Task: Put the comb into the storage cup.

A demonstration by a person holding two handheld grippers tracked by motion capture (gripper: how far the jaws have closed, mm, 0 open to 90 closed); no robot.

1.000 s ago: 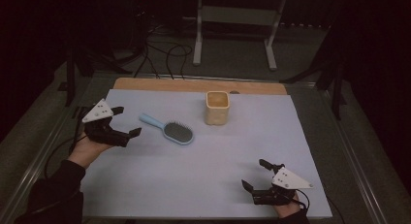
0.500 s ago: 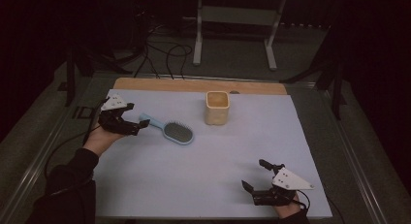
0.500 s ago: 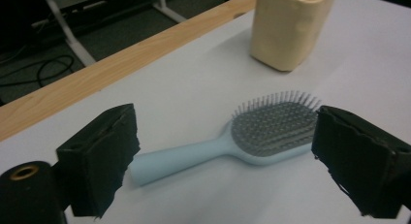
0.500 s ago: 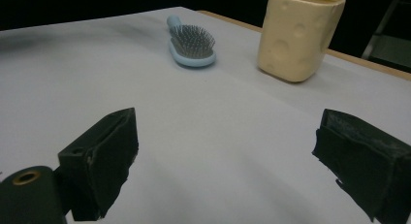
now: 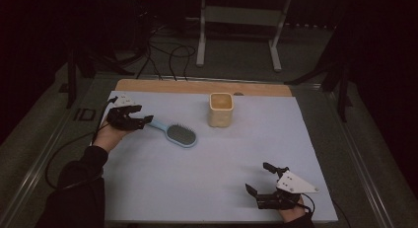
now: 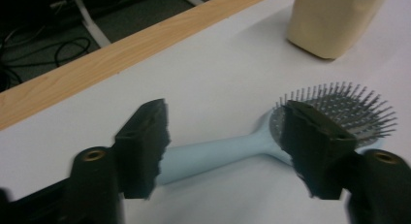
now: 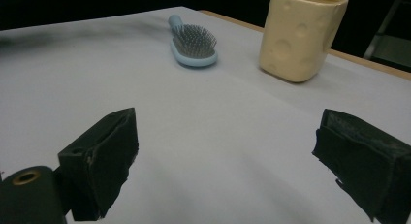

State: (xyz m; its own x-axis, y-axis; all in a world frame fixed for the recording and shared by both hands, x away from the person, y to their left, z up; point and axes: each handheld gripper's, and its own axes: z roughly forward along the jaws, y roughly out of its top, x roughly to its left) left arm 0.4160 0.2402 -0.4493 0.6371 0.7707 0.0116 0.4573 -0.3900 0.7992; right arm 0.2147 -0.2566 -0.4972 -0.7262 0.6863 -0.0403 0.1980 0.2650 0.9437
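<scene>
In the left gripper view, we find the cream cup [image 6: 334, 20] cut off by the top edge, and the black pads hide both ends of the hairbrush [image 6: 228, 151] handle; whether they touch it we cannot tell.

The room is dark, with light falling mainly on the surface [image 5: 197, 188], which is covered by a pale sheet. A strip of bare wood [image 5: 197, 86] runs along its far edge. Metal rails [image 5: 44, 159] frame the sides. Beyond lies a grey-green floor [image 5: 236, 65] crossed by loose black cables [image 5: 170, 53]. A white metal stand [image 5: 241, 16] with two legs rests on it further back. Dark stand legs [image 5: 340, 75] rise at the right, and the rear of the room is black.
</scene>
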